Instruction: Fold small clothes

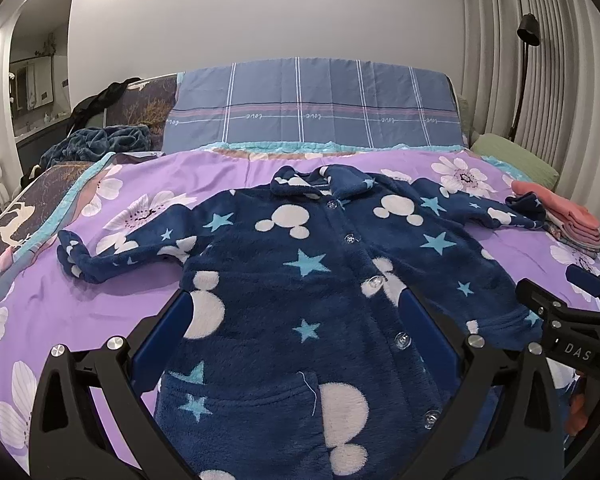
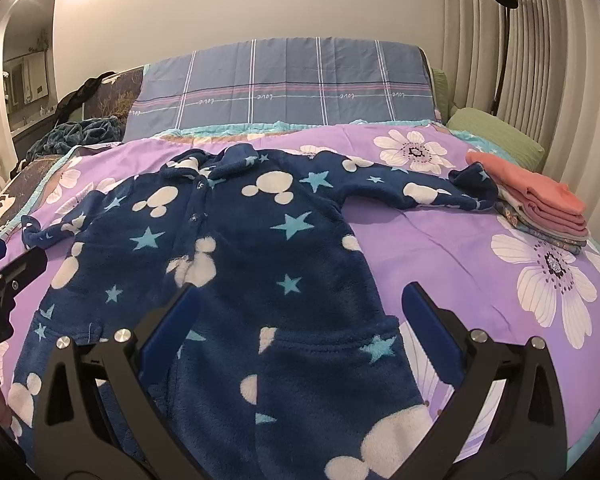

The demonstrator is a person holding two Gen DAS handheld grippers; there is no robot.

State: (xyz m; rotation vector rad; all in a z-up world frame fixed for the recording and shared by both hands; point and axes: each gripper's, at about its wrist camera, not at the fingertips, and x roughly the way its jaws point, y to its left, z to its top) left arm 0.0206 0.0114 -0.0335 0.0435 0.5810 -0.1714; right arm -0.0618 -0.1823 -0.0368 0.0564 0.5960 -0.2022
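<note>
Closest in are the two grippers, both hovering over the hem end of the fleece top [image 1: 300,280]. The left gripper [image 1: 296,320] has its blue fingers spread wide across the button row, nothing between them. The right gripper [image 2: 300,320] is equally wide and empty, straddling the top's right edge so that one finger sits over fleece and the other over bare bedspread [image 2: 440,224].

The top, navy with stars and white mouse-head shapes, lies flat and face up in the middle of the bed, buttoned. Its long axis runs from the hem, nearest the grippers, to the collar, which points toward the plaid pillow [image 1: 312,104]. Both sleeves stretch out sideways from the body. The right cuff reaches the stack of folded clothes [image 2: 540,208] beyond it and looks to be touching the pile.

The risk I see: pulling that right sleeve inward could drag or topple the pile if the cuff catches on it. The fleece is thick, so a shallow pinch may take only the upper layer and leave the back behind, bunching the fold. The slippery-looking bedspread could also ruck up with the garment.
</note>
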